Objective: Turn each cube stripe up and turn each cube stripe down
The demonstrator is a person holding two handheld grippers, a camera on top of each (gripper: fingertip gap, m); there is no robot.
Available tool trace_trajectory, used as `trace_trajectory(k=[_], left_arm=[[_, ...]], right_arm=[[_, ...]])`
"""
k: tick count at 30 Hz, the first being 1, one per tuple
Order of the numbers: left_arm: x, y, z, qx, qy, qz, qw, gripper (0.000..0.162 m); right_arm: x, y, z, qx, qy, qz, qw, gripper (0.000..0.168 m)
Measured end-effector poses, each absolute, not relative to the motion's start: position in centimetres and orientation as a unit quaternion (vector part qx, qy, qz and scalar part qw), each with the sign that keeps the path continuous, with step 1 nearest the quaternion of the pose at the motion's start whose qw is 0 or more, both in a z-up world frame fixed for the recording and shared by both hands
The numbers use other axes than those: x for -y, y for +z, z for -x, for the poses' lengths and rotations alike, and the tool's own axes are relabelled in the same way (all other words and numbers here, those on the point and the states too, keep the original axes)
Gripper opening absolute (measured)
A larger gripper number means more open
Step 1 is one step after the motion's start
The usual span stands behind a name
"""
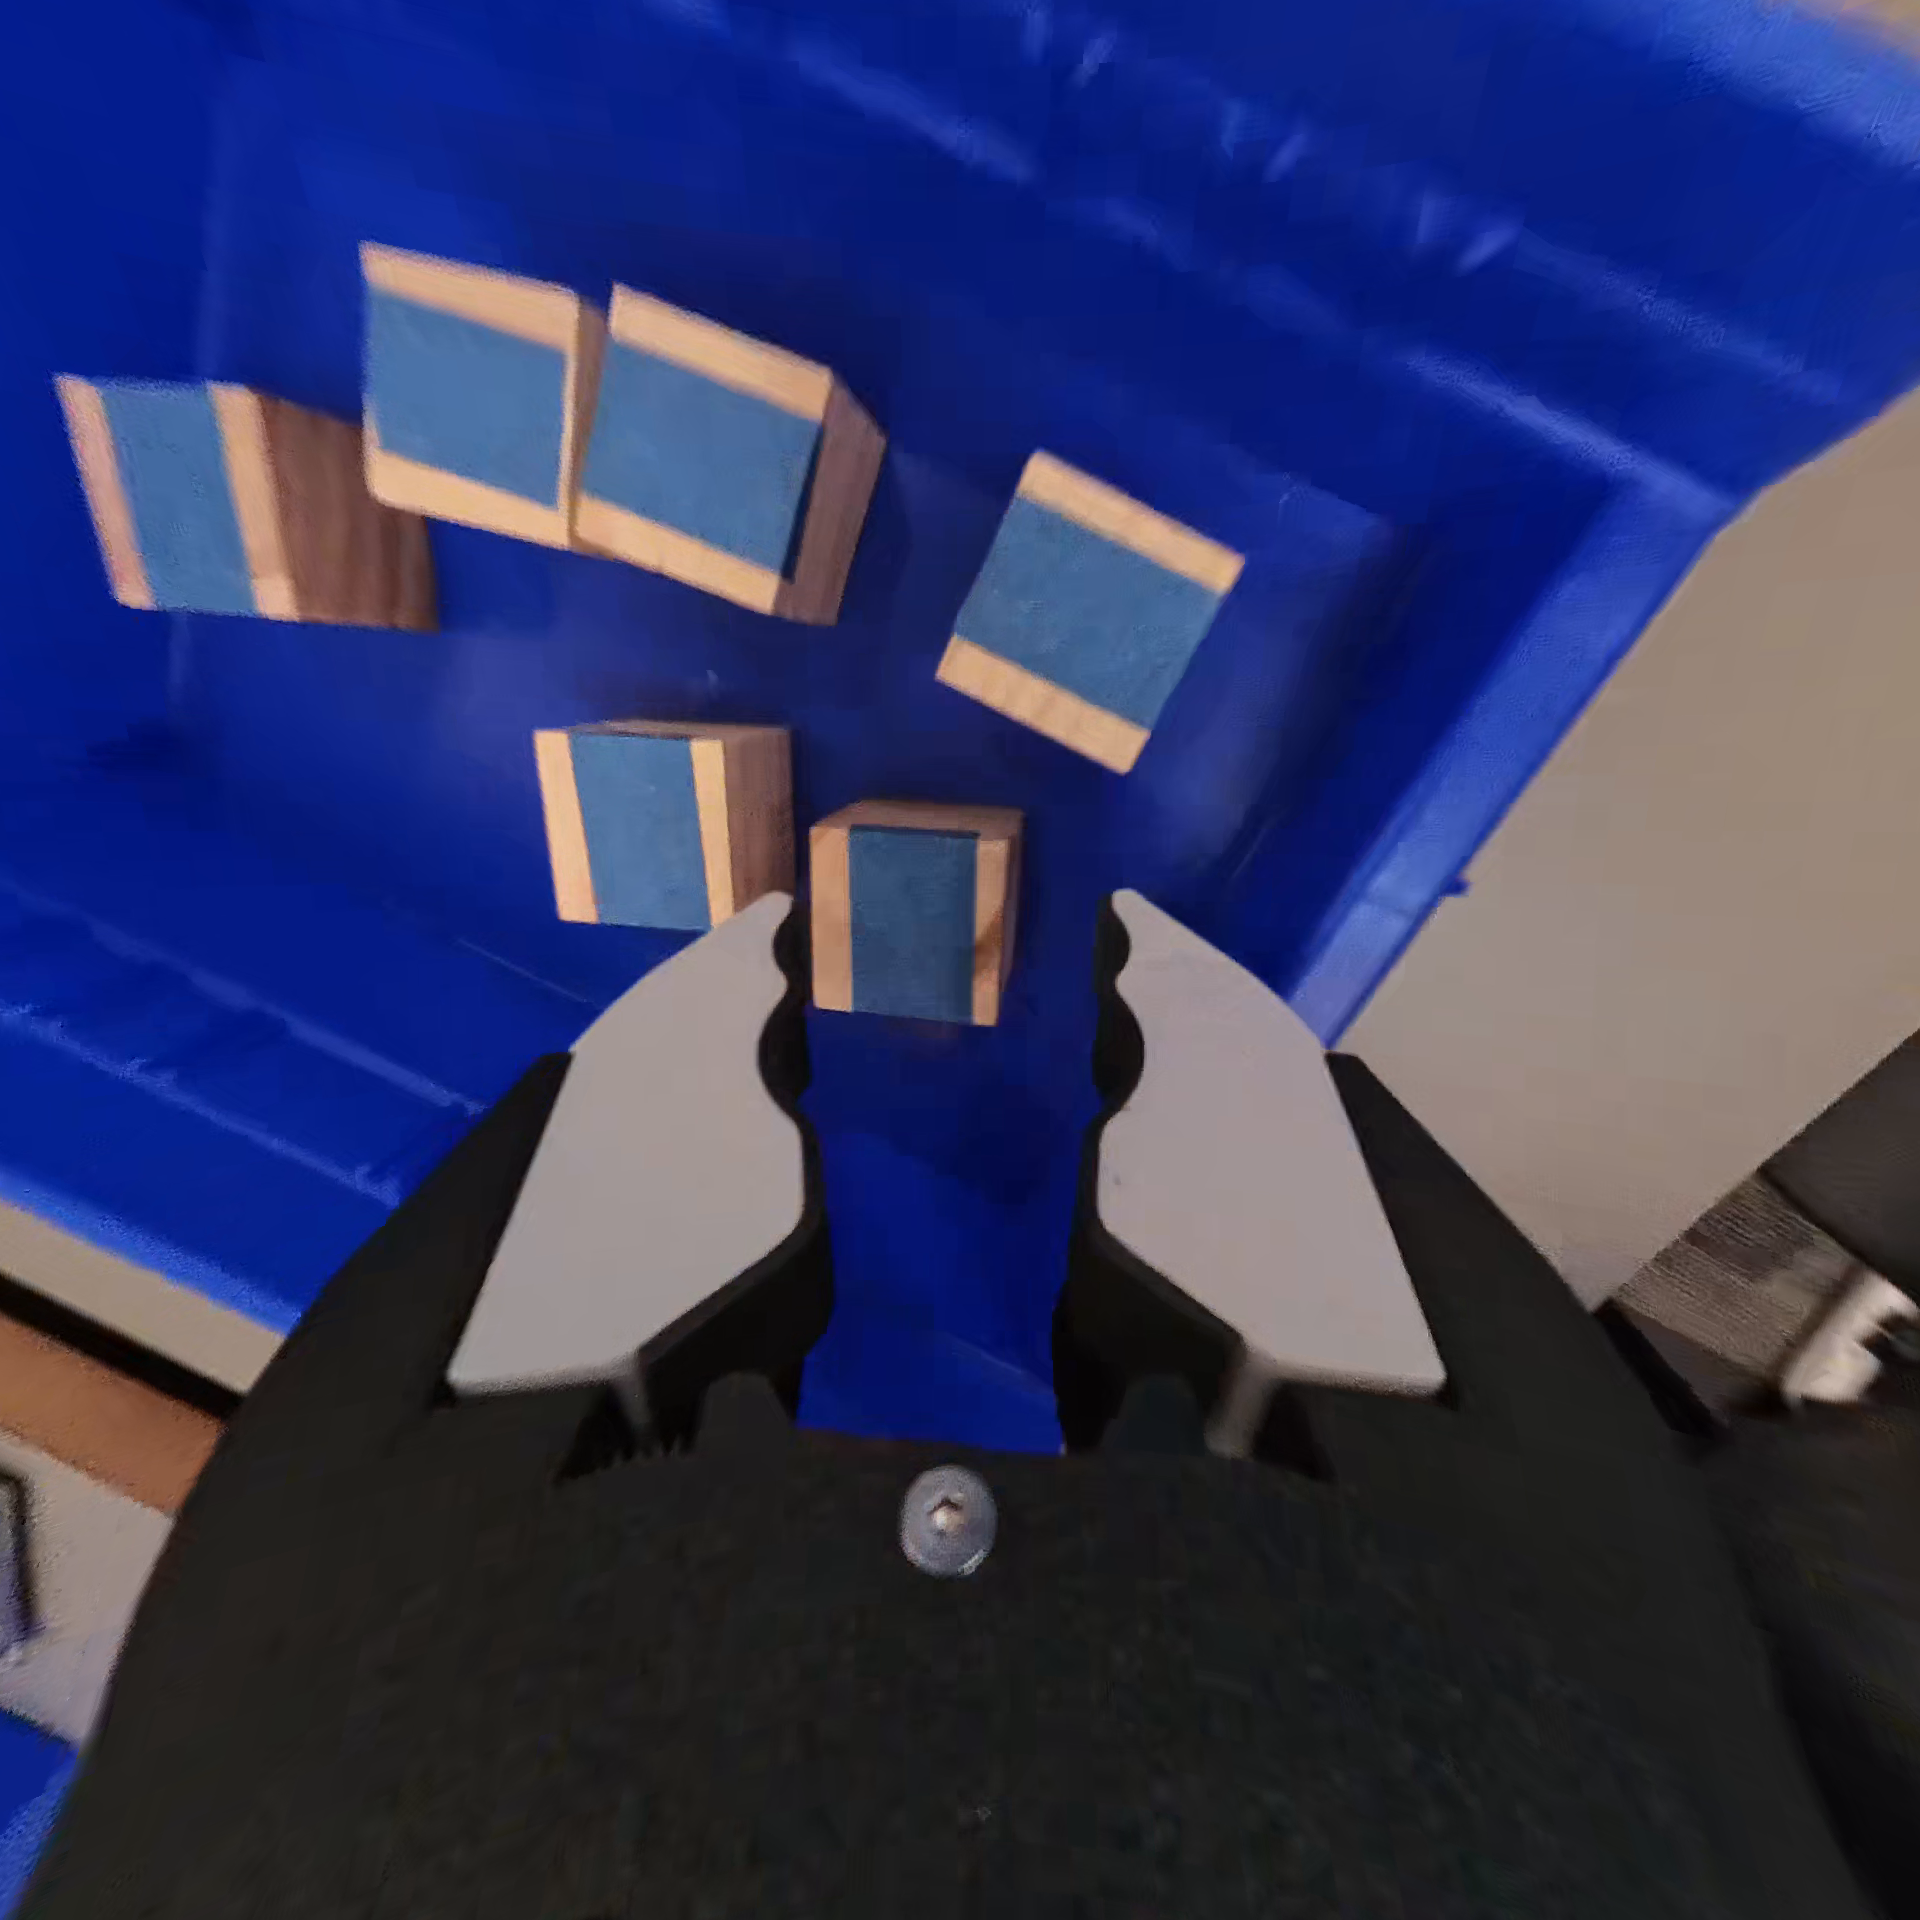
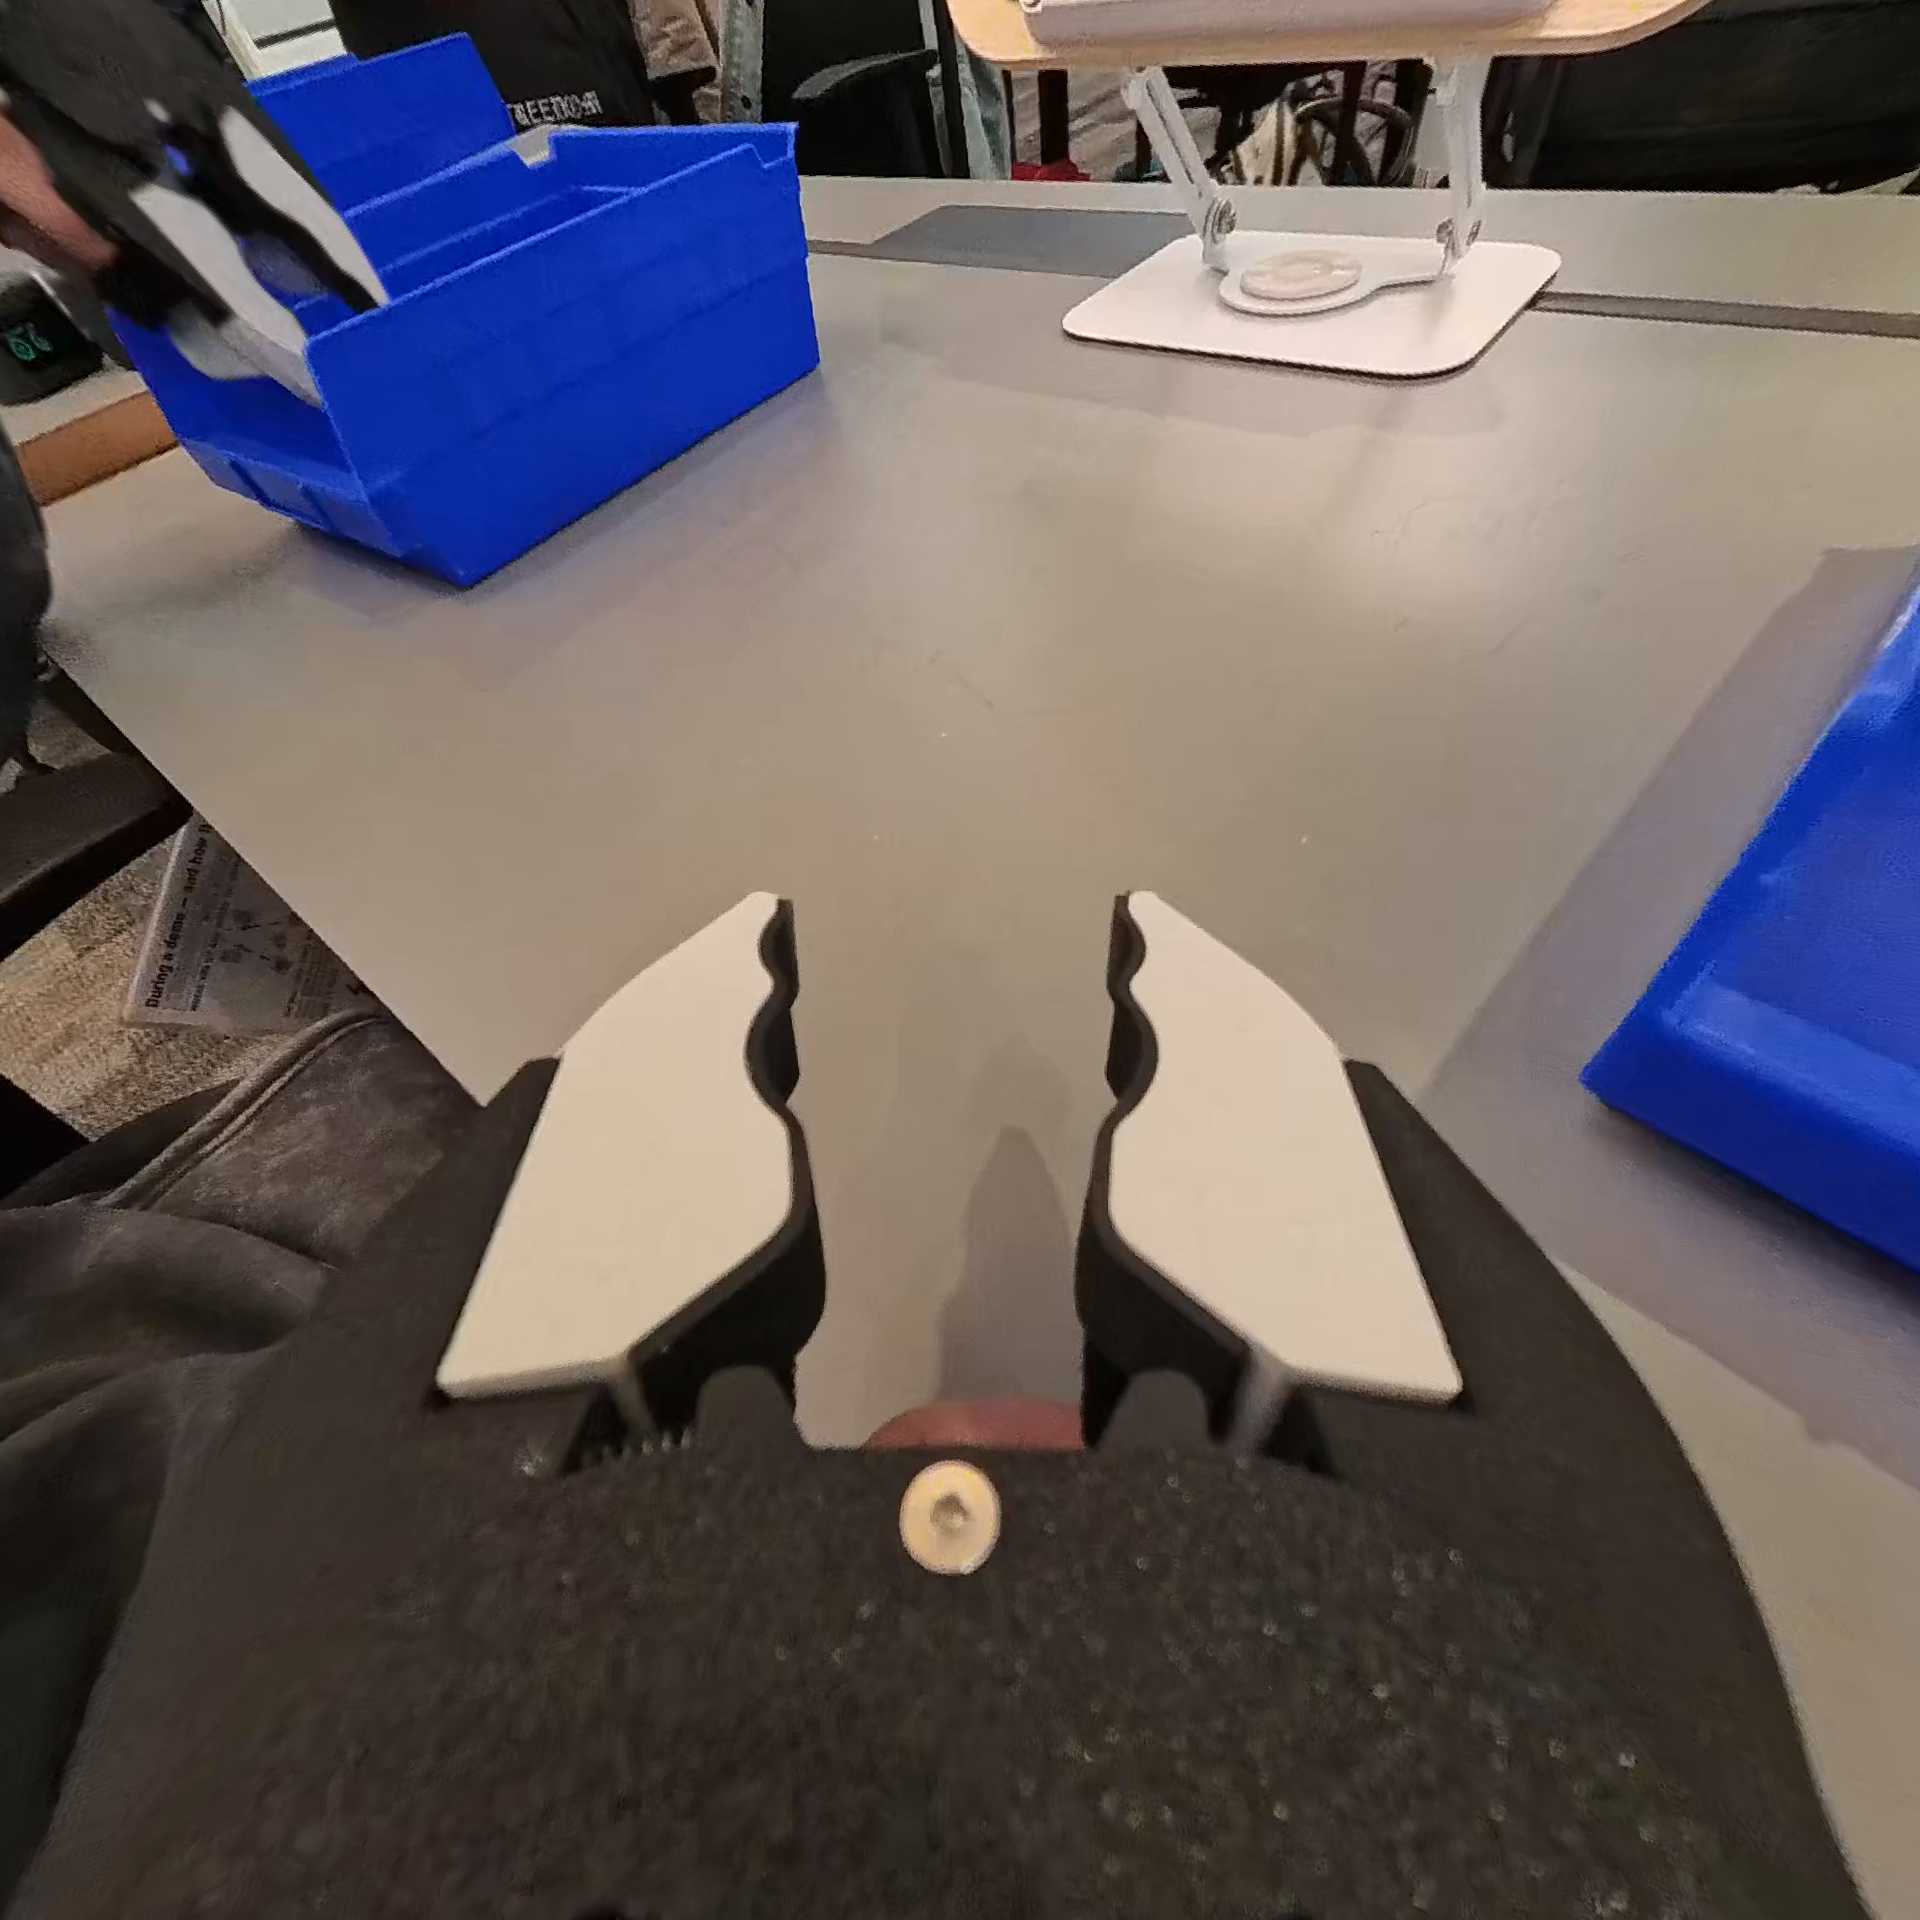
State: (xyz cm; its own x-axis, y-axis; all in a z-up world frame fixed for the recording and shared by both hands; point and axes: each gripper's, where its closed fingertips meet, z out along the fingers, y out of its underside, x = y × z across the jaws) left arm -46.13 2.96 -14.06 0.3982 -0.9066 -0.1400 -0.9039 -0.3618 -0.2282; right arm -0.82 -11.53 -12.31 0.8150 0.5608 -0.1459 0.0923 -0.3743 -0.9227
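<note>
1. Blue-striped wooden cubes, six of them with stripes facing the camera, lie inside the deep blue plastic bin; the nearest cube sits just beyond the left claw, whose fingers stand apart, empty.
2. The right claw gapes empty over the grey desk, centre frame.

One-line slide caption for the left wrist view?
Open left gripper hovers over six stripe-up wooden cubes in a blue bin.
</note>
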Motion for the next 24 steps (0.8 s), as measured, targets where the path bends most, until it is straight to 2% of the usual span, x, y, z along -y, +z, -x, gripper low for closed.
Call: trace_trajectory(k=[6,13,19,24], left_arm=[[-4.2,-15.8,46.3,-0.552,-0.023,0.828,0.096,0.052],[-3.9,-18.7,47.3,-0.588,0.044,0.807,0.016,0.046],[-3.6,-16.1,45.4,-0.593,-0.001,0.802,0.072,0.046],[-3.7,-9.2,43.7,-0.525,-0.088,0.818,0.22,0.046]], right_arm=[[11.3,-12.9,0.8,0.198,0.243,0.804,0.506,0.057],[11.5,-13.0,0.8,0.203,0.253,0.805,0.496,0.057],[11.4,-12.5,0.3,0.197,0.255,0.802,0.502,0.055],[11.1,-12.8,0.1,0.193,0.253,0.804,0.502,0.055]])
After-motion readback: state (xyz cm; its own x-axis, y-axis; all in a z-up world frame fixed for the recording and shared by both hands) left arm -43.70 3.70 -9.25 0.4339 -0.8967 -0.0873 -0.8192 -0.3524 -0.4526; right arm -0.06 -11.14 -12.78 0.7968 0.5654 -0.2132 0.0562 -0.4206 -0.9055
